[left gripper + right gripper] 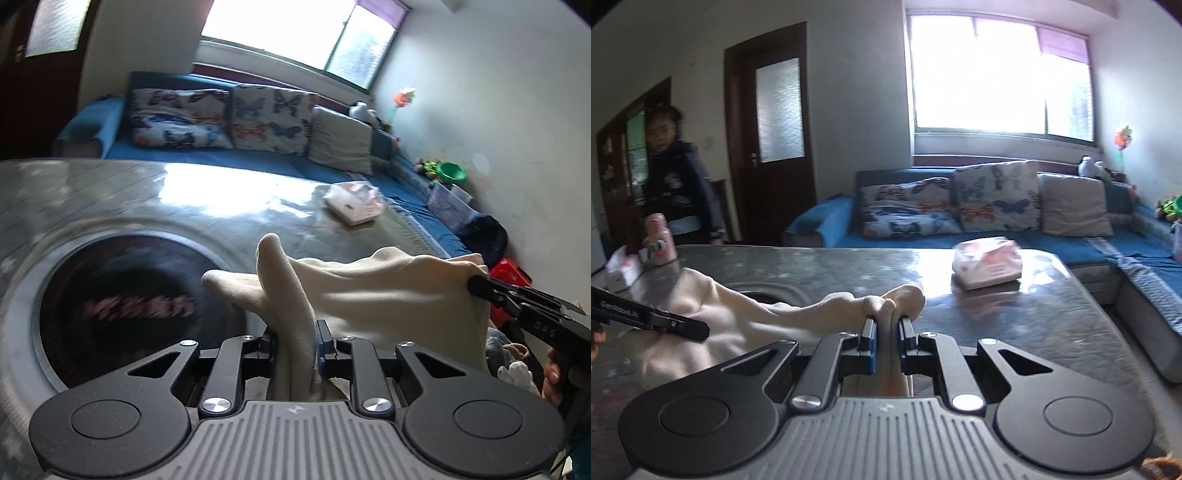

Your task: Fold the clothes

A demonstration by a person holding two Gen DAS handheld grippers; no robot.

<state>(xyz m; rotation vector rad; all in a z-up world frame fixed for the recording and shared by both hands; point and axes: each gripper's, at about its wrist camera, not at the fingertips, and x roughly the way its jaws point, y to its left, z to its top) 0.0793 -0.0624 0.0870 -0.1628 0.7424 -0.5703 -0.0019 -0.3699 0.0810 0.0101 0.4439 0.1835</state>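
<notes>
A cream-white garment hangs stretched between my two grippers above the grey table. My left gripper is shut on one bunched edge of it, with folds sticking up past the fingers. My right gripper is shut on the other edge of the garment. In the left wrist view the right gripper pinches the cloth at the right. In the right wrist view the left gripper pinches it at the left.
A tissue pack lies on the far part of the table. A round dark inset sits in the table under the cloth. A pink bottle stands at the far left corner. A child stands beyond. A blue sofa runs behind and right.
</notes>
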